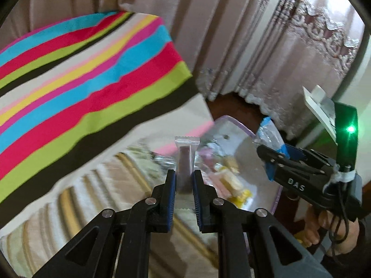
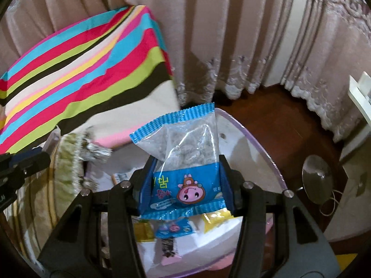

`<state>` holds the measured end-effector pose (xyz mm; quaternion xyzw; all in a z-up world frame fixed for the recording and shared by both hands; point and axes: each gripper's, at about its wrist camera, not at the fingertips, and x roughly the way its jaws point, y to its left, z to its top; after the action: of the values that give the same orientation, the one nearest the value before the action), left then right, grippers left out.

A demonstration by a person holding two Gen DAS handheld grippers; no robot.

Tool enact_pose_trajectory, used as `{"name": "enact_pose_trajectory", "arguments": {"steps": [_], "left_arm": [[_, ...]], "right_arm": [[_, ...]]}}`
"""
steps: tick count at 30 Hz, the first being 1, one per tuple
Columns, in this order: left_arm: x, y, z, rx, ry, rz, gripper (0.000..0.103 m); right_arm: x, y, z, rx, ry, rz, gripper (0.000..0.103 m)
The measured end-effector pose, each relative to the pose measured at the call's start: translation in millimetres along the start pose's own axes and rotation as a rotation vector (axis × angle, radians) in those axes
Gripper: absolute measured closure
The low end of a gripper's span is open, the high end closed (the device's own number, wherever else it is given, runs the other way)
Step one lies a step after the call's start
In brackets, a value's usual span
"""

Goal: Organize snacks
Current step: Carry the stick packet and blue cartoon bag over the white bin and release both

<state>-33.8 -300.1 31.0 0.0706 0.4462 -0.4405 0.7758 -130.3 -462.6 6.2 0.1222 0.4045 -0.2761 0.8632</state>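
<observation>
a slim clear sachet with a dark brown bar inside (image 1: pixel 184 162) stands upright between the blue pads of the left claw (image 1: pixel 184 180), which is clenched on its lower half, the crimped top edge poking up above the fingertips. below and behind it lies a clear bin with a purple rim (image 1: pixel 241 128), holding a blurred jumble of yellow and pink wrapped snacks (image 1: pixel 231 180). to the right in the left wrist view, the right claw (image 1: pixel 270 159) reaches in from the side, gripped by a bare hand (image 1: pixel 334 229), with a green light glowing on its body and a blue and clear packet pinched at its tip. in the right wrist view that blue snack packet (image 2: pixel 185 162) shows fully: a clear upper window with pale lumps inside, a blue band with a pink cartoon face printed upside down, and crimped blue ends. the right claw (image 2: pixel 185 180) is clenched on its blue lower part, one pad on each side edge. beneath it, more small packets sit in the same bin (image 2: pixel 262 143), a yellow one (image 2: pixel 215 220) and a small blue one (image 2: pixel 174 228) among them. a silver foil-wrapped piece (image 2: pixel 97 153) lies left of the bin. a brightly striped cloth (image 2: pixel 81 69) covers a raised surface behind, with pale pleated curtains (image 2: pixel 208 34) hanging over a dark wooden floor (image 2: pixel 278 120).
</observation>
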Motion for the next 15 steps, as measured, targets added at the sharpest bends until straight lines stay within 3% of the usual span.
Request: {"name": "enact_pose_trajectory", "arguments": {"steps": [3,5,7,15], "left_arm": [[10,-8,1,-0.003,0.049,-0.054,0.081],[16,-9,-1,-0.005,0.078,-0.039,0.052],[15,-9,-3,-0.011,0.077,-0.019,0.042],[-6,-7,-22,-0.052,0.034,0.01,0.028]], "right_arm": [[1,-9,-4,0.017,0.012,-0.023,0.044],[-2,-13,-6,0.035,0.01,-0.057,0.037],[-6,-14,-7,0.045,0.003,-0.08,0.026],[-35,-1,-27,0.082,0.022,-0.133,0.023]]}}
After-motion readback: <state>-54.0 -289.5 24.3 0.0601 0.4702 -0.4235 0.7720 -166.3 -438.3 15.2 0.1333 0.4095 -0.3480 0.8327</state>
